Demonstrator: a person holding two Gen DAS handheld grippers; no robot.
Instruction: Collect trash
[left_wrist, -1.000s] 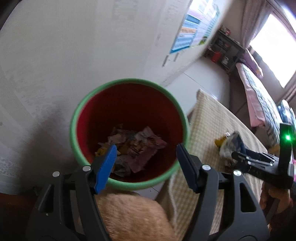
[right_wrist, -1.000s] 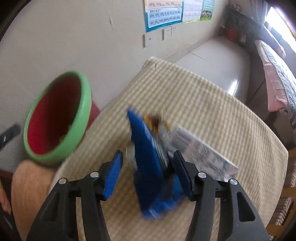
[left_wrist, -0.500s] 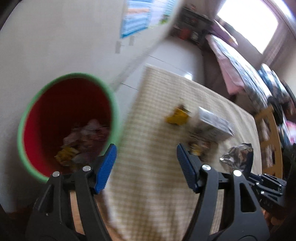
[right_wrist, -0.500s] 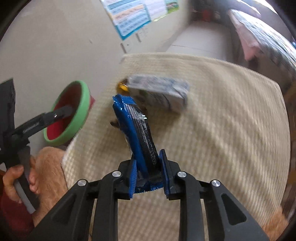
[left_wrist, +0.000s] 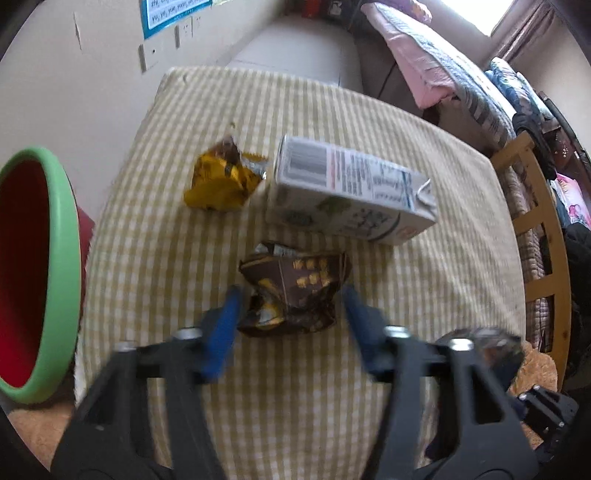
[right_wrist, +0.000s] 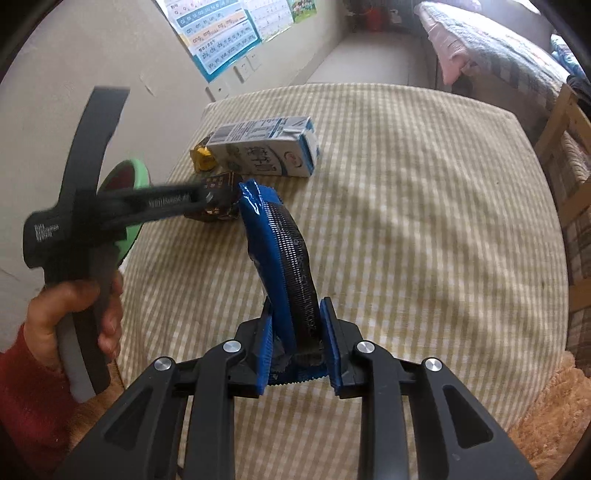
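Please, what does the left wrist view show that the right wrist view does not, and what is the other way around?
Only the left wrist view shows the left hand-held gripper from behind, its jaws closing around the brown wrapper, pads not yet clearly pressing.

Only the right wrist view shows the right hand-held gripper shut on the blue wrapper, and the hand in a red sleeve carrying the left tool.

Both show the milk carton, the yellow wrapper, the brown wrapper, the green-rimmed bin and the checked tablecloth.
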